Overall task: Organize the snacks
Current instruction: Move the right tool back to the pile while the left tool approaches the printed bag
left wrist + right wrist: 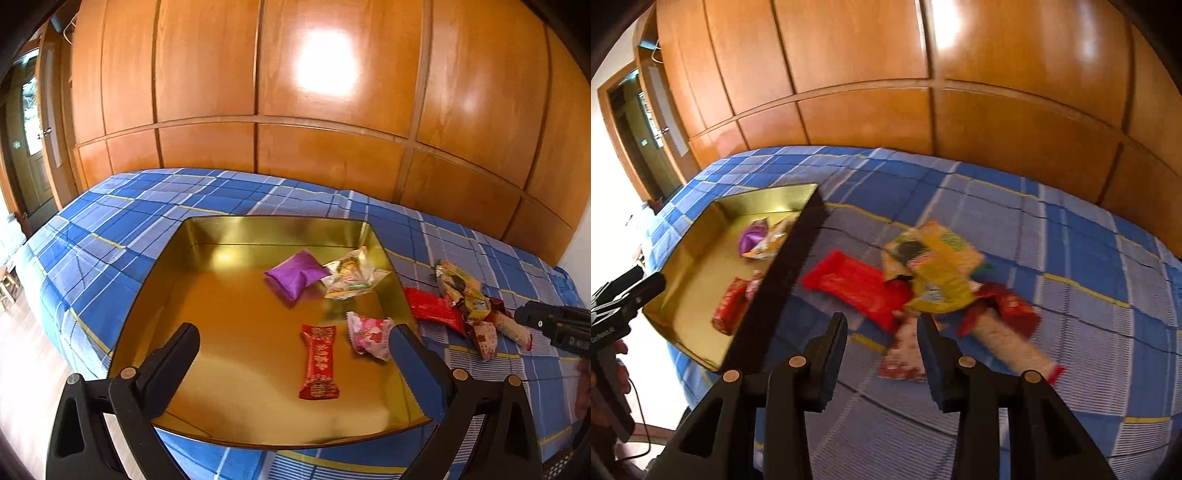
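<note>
Both my grippers are empty. Left gripper (293,345) hangs spread wide over the gold tin (207,236), nothing between the fingers; four snacks already lie inside it: purple packet (295,275), pale foil packet (351,277), pink wrapper (367,334) and a red bar (318,362) running lengthwise away from my fingers. Right gripper (882,328) is partly open, a moderate gap, nothing clamped; right view is blurred. The loose pile sits on the plaid bedspread (1052,229), just ahead of my right fingertips and off to the right of my left ones, outside the tin wall. Nearest to the right fingers: a patterned red-and-white packet (903,350) directly past the tips, the red flat packet (857,288) ahead-left with its long axis slanting from far-left to near-right, the yellow packet (934,266) behind it, and a pale tube snack (1012,343) to the right, its axis slanting away to the near right. My read: right hand is clearly nearer, so it takes the next pick; the tin lies to its left.
</note>
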The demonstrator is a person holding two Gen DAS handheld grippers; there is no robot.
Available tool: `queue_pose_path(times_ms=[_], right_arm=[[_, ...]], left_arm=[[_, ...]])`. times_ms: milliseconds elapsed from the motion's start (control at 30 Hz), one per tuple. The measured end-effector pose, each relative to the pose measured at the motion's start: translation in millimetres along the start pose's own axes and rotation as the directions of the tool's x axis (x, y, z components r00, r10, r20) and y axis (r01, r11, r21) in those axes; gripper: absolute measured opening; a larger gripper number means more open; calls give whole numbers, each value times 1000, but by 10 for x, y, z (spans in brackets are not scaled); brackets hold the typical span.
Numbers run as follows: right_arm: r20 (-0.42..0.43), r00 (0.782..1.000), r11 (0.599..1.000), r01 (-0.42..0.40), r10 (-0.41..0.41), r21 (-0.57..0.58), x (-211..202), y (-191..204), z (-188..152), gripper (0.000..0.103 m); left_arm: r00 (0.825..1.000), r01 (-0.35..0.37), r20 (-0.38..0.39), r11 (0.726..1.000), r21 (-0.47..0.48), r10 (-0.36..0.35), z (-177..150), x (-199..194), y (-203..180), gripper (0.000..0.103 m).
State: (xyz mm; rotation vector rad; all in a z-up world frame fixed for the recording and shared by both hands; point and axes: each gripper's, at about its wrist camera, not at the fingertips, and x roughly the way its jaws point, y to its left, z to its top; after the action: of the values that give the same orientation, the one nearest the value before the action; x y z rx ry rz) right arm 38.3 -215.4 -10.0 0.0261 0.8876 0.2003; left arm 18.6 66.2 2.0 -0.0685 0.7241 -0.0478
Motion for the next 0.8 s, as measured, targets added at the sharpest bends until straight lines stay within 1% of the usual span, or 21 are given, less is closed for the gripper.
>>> queue_pose_path(times_ms=[167, 233, 300, 333, 367, 400, 467, 500, 533, 600, 667, 700, 733, 767, 800], right_arm=[[4, 998, 998, 56, -56, 1, -93, -307, 29, 39], [2, 997, 997, 79, -79, 2, -117, -449, 41, 39], [-3, 995, 995, 99, -99, 21, -137, -649, 47, 39], [-8, 994, 993, 109, -109, 33, -141, -745, 47, 40], [-12, 992, 991, 123, -122, 45, -144, -850, 43, 39], [-16, 990, 989, 138, -137, 58, -142, -969, 33, 40], [-30, 987, 984, 157, -155, 88, -113, -1174, 9, 40], [-39, 986, 980, 167, -163, 108, -91, -1286, -14, 40], [-45, 984, 976, 176, -171, 127, -70, -1389, -42, 40], [-50, 984, 969, 180, -174, 168, -46, -1547, -100, 40], [-80, 982, 956, 184, -170, 228, -12, -1674, -129, 40], [-77, 984, 954, 177, -163, 241, -17, -1692, -120, 40], [-59, 987, 955, 161, -151, 250, -42, -1698, -105, 40], [-47, 989, 956, 147, -140, 254, -60, -1696, -91, 40], [-41, 991, 957, 133, -126, 257, -66, -1689, -82, 40]], left_arm=[[998, 54, -31, 998, 39, -53, 24, 27, -137, 103], [998, 57, -35, 996, 69, -54, 46, 29, -211, 103], [998, 56, -42, 991, 119, -52, 73, 42, -317, 103], [998, 52, -39, 988, 147, -47, 88, 43, -373, 103], [998, 62, -39, 980, 191, -56, 108, 39, -464, 103], [997, 78, -45, 974, 212, -70, 123, 47, -510, 103], [989, 136, -83, 958, 253, -119, 172, 85, -652, 103], [986, 155, -103, 951, 266, -132, 194, 112, -723, 103], [982, 174, -124, 944, 281, -143, 207, 145, -814, 103], [970, 221, -174, 920, 323, -171, 243, 236, -1004, 97], [953, 268, -238, 890, 369, -189, 265, 367, -1197, 73], [943, 291, -267, 880, 375, -198, 278, 433, -1269, 69], [930, 320, -298, 872, 371, -215, 293, 495, -1338, 66], [913, 354, -332, 862, 363, -235, 319, 575, -1425, 66], [906, 368, -347, 857, 361, -243, 326, 621, -1479, 65]])
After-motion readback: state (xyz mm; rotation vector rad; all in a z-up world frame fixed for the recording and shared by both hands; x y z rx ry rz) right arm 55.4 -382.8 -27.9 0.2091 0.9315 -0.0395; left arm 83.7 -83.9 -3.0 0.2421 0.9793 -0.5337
